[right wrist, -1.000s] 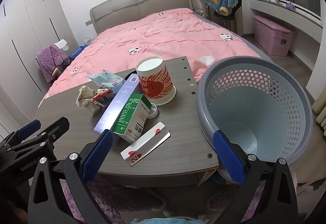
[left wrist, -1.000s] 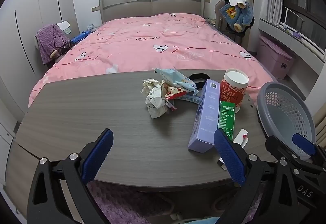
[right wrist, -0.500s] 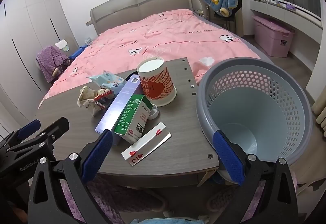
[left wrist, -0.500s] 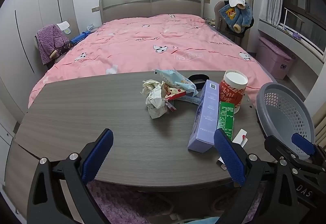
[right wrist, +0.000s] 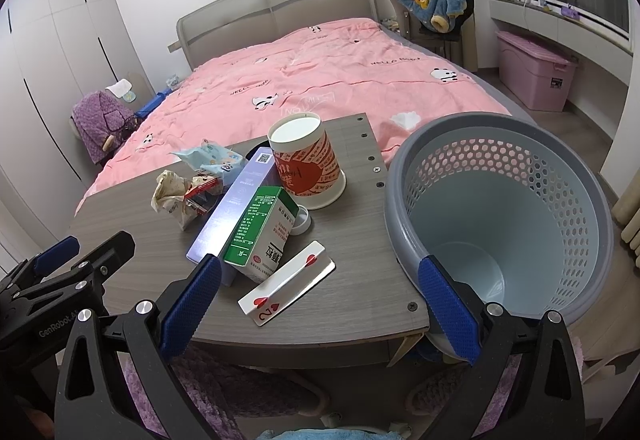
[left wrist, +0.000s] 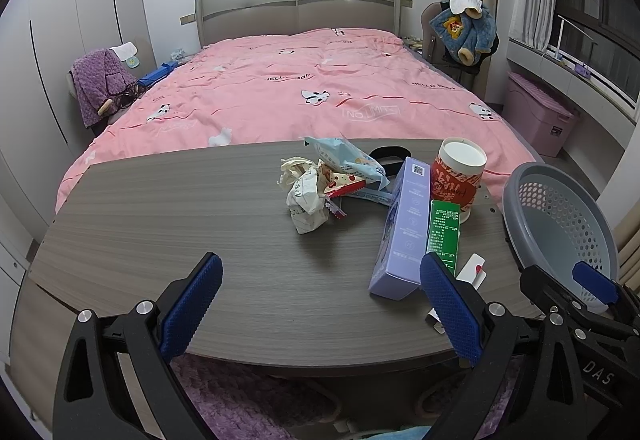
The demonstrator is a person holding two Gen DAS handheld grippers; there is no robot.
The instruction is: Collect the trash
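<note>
Trash lies on the grey wooden table [left wrist: 160, 224]: a crumpled paper wad [left wrist: 306, 196], a light-blue wrapper [left wrist: 346, 160], a long purple box [left wrist: 402, 232], a green carton [left wrist: 442, 236], a red paper cup [left wrist: 458, 176] and a playing card [right wrist: 286, 290]. A grey perforated basket [right wrist: 500, 216] stands empty off the table's right edge. My left gripper [left wrist: 318, 308] is open and empty above the table's near edge. My right gripper [right wrist: 318, 304] is open and empty, near the card and the basket.
A bed with a pink quilt [left wrist: 320, 88] lies beyond the table. A chair with a blue coat [left wrist: 464, 32] and a pink storage bin [left wrist: 540, 120] stand at the right. A purple garment [left wrist: 100, 80] hangs at the left by the wardrobe.
Both grippers have drifted slightly; the views shifted a little and the objects stayed put. Both stay open.
</note>
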